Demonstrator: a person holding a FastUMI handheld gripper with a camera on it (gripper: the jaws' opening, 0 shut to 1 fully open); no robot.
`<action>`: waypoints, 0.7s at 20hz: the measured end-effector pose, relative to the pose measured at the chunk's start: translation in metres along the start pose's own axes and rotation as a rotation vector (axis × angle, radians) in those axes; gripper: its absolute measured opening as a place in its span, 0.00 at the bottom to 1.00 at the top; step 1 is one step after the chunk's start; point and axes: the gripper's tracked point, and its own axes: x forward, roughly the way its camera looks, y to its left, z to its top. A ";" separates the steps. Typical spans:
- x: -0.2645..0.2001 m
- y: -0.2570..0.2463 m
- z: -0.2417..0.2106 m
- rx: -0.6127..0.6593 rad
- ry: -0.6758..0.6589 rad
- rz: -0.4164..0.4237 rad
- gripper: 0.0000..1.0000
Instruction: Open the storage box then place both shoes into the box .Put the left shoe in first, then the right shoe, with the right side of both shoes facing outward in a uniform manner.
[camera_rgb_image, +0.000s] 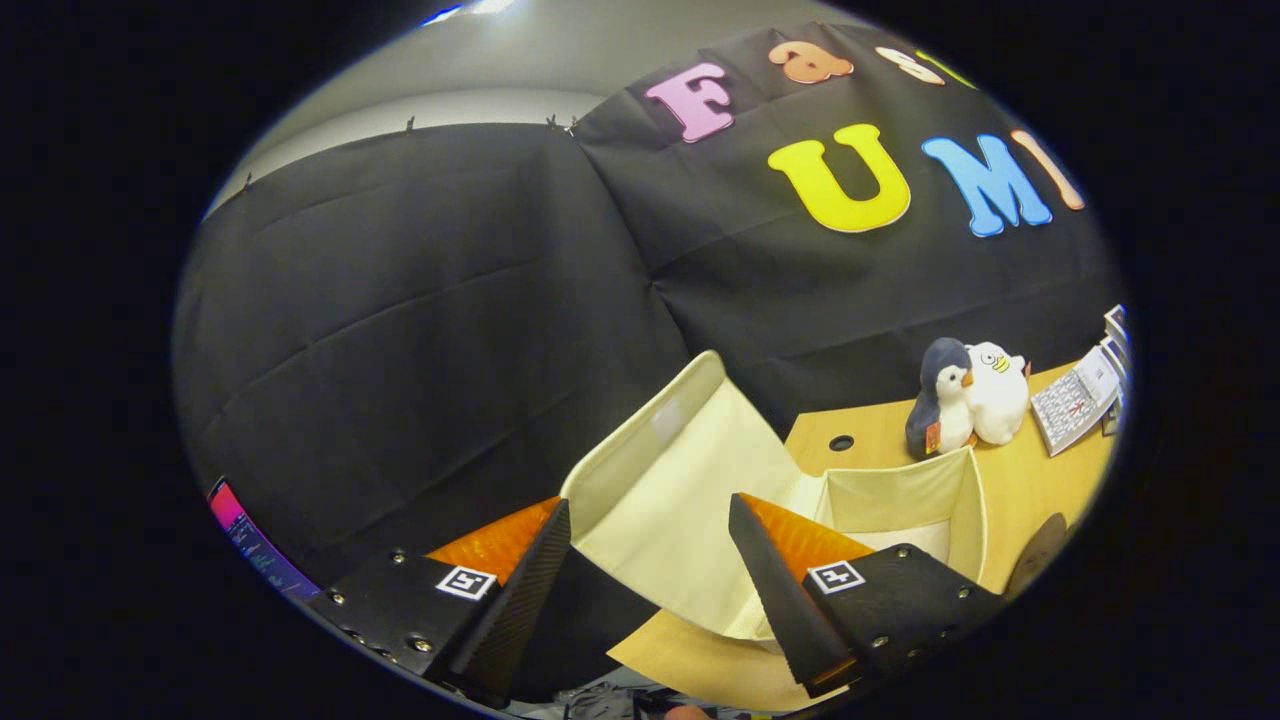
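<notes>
My tongs (650, 515) stand apart with nothing between them, and their right finger (775, 590) covers part of the storage box (690, 480), so I cannot see its floor or near wall. Whether anything lies inside I cannot tell. Past the plush penguin (940, 400) and the white plush toy (1000, 392), a keypad device (1075, 400) on the worktop (1020, 480) is cut off. A dark rounded shape (1038, 552) beside the box is too cropped to identify.

plush penguins (965, 398); calculator (1075, 400); wooden table (1020, 490)
</notes>
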 end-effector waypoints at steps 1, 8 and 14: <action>-0.005 -0.006 0.005 -0.013 -0.011 -0.010 0.98; -0.054 -0.087 0.032 -0.087 -0.079 -0.157 0.98; -0.104 -0.176 0.046 -0.104 -0.119 -0.321 0.98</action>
